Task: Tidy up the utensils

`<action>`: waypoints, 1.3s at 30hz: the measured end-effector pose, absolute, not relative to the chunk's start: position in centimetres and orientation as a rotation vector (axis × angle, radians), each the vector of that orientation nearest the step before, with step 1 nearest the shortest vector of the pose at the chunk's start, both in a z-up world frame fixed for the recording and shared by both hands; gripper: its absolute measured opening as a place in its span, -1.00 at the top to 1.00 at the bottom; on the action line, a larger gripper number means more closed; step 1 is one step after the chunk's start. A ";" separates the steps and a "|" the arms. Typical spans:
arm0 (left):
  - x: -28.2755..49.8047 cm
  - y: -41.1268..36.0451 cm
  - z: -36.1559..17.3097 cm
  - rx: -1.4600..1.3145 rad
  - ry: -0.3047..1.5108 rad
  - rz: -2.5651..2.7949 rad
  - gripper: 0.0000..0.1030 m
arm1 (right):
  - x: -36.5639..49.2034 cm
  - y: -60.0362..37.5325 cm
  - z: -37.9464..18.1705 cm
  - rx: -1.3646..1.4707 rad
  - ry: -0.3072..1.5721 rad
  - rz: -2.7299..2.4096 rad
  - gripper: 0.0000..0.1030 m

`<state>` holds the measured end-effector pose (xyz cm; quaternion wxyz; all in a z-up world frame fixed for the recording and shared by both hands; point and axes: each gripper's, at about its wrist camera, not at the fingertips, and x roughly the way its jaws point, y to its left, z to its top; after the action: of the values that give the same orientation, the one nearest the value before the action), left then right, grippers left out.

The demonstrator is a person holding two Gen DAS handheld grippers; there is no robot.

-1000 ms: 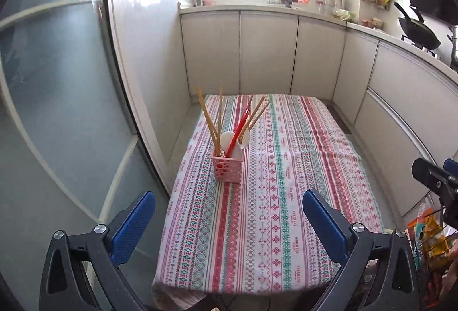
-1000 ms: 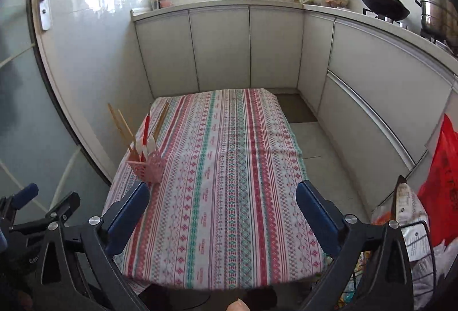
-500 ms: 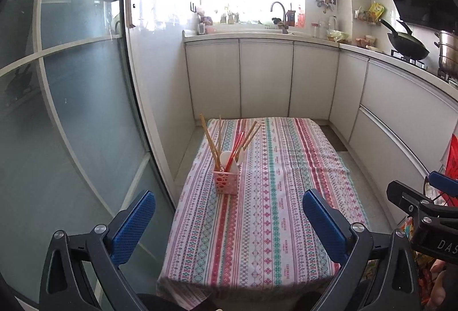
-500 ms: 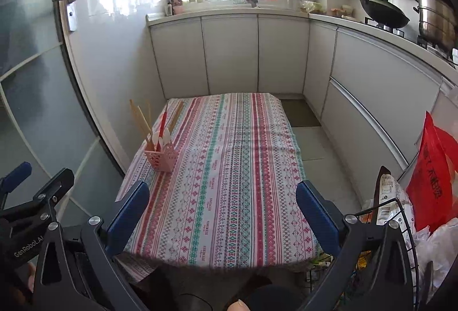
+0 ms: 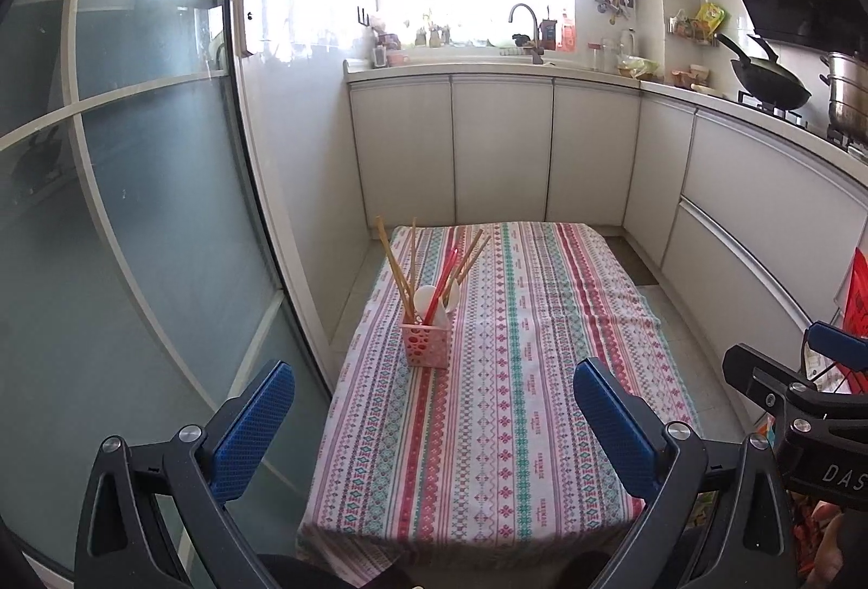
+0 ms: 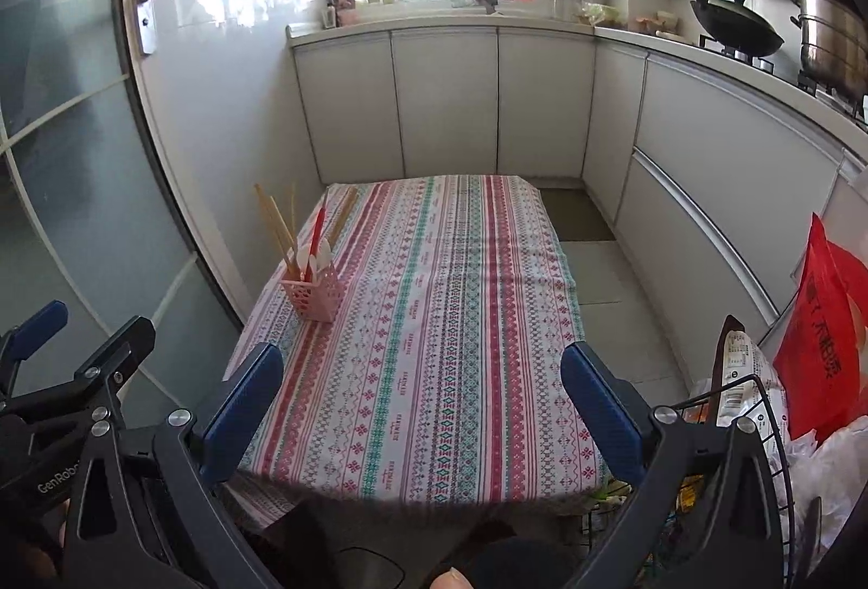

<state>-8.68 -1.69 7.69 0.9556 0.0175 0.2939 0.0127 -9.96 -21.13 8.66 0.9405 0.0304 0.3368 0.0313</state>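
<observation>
Pulled back and up from the table over the last second: more floor, door and counter now in both views, and the holder sits smaller and farther off than before. Left gripper spread wide, blue pads well apart, nothing held. Right gripper equally wide and empty, hanging short of the near table edge. Holder standing upright on the cloth at about 12 o'clock from the left gripper, 11 o'clock from the right. Chopsticks, a red stick and white spoons all standing inside it, fanned out. No loose utensil visible anywhere on the cloth. Judged from that: sorting looks finished, or very nearly, and the retreat reads as a wrap-up rather than a fresh reach. Nothing left within reach of either gripper.
</observation>
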 end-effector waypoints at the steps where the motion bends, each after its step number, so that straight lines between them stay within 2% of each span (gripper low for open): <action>1: -8.7 -1.7 7.7 0.036 0.598 0.026 -1.00 | -9.9 -21.1 8.6 0.061 0.688 0.064 -1.00; 39: -8.2 -1.4 7.7 0.038 0.604 0.027 -1.00 | -9.7 -20.9 8.7 0.066 0.691 0.081 -1.00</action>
<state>-8.21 -1.40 7.67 0.9544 0.0188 0.2975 0.0135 -9.70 -20.93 8.66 0.9397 0.0323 0.3383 0.0395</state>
